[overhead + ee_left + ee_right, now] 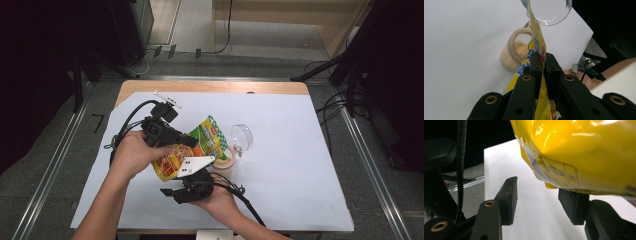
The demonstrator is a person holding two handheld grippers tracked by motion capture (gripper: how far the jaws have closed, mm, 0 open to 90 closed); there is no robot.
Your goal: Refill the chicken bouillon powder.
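We hold the snack pouch over the open jar

Centre of the high view: our left gripper pinches the yellow pouch by its edge, jaws pressed together, keeping it tipped above the crumb-filled jar. Our right gripper sits under the pouch's lower corner with jaws spread, gripping nothing, likely freed to re-grip. The clear lid lies just beside the jar.

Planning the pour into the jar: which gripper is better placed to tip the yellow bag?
Left. The left gripper is shut on the yellow bag above the jar; the right gripper is open below it.
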